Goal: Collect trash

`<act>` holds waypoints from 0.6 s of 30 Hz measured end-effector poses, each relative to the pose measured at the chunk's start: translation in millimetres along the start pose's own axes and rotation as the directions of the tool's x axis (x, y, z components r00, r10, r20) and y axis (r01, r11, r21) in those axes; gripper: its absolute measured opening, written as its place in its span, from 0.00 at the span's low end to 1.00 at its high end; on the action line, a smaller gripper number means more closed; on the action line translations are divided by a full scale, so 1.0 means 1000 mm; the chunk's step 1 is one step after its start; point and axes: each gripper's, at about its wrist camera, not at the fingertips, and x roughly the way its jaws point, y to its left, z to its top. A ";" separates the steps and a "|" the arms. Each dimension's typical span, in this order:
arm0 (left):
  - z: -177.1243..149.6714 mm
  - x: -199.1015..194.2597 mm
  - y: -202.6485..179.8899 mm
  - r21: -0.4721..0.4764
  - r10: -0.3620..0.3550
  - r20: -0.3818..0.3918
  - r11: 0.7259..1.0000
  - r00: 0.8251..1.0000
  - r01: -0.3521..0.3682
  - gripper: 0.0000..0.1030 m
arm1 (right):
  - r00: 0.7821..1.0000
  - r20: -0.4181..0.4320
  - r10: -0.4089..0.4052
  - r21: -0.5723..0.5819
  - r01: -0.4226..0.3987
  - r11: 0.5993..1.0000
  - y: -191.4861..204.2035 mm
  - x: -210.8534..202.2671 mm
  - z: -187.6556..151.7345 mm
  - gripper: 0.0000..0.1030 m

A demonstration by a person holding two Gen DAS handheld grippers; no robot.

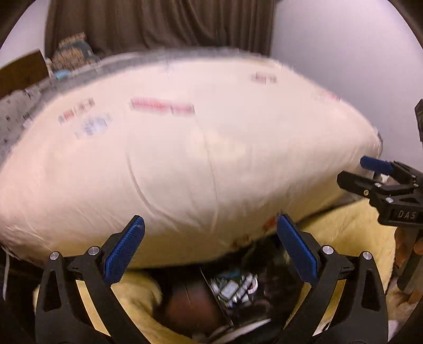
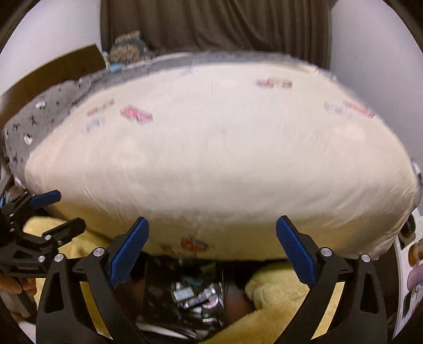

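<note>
A: Left wrist view first. What lies ahead?

B: One large cream pillow (image 1: 185, 148), plump, smooth cloth, with small red and blue printed marks, blurred. Behind it, a grey patterned cloth (image 1: 15, 116) and a brown pleated curtain (image 1: 158, 23). Below it, a fuzzy yellow blanket (image 1: 343, 232).

A: The left gripper (image 1: 210, 248)?

B: Released. Its two blue ribbed pads stand wide apart with nothing between them. The right gripper (image 1: 370, 172) shows at the right edge, also spread.

A: The trash?

B: In a dark gap under the pillow: a cluster of crumpled silvery wrappers (image 1: 235, 288), too blurred to count.

A: Right wrist view.

B: Same pillow (image 2: 219, 153), same yellow blanket (image 2: 277, 291). The right gripper (image 2: 212, 248) is released, empty. The left gripper (image 2: 55, 211) enters at the left edge. The silvery wrappers (image 2: 195, 296) lie in the gap below, between the blanket folds.
</note>
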 end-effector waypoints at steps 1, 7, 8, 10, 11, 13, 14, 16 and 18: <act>0.006 -0.011 0.001 0.005 0.010 0.035 1.000 0.999 -0.010 0.92 | 0.999 0.032 0.001 0.000 -0.001 1.000 0.002 -0.009 0.006 0.96; 0.032 -0.068 -0.001 0.007 0.059 0.220 0.998 0.974 -0.062 0.92 | 0.977 0.210 -0.016 -0.007 0.018 1.000 0.018 -0.059 0.027 0.96; 0.037 -0.075 0.002 0.008 0.061 0.239 0.998 0.969 -0.065 0.92 | 0.970 0.242 -0.020 -0.010 0.023 1.000 0.021 -0.069 0.031 0.96; 0.044 -0.088 -0.001 0.012 0.072 0.280 0.997 0.957 -0.079 0.92 | 0.953 0.299 -0.041 -0.021 0.050 0.999 0.025 -0.086 0.036 0.96; 0.046 -0.096 -0.002 0.011 0.086 0.304 0.996 0.949 -0.093 0.92 | 0.948 0.316 -0.050 -0.023 0.060 0.998 0.027 -0.092 0.037 0.96; 0.048 -0.106 -0.002 0.001 0.115 0.339 0.992 0.934 -0.123 0.92 | 0.929 0.364 -0.074 -0.022 0.088 0.996 0.031 -0.108 0.041 0.96; 0.047 -0.112 -0.003 -0.006 0.132 0.354 0.990 0.926 -0.139 0.92 | 0.918 0.386 -0.087 -0.018 0.102 0.995 0.033 -0.116 0.043 0.96; 0.048 -0.121 -0.004 -0.026 0.159 0.372 0.987 0.915 -0.161 0.92 | 0.896 0.429 -0.116 -0.007 0.132 0.991 0.035 -0.130 0.044 0.97; 0.046 -0.125 -0.005 -0.042 0.171 0.371 0.985 0.913 -0.167 0.92 | 0.885 0.447 -0.129 -0.005 0.146 0.989 0.036 -0.138 0.045 0.97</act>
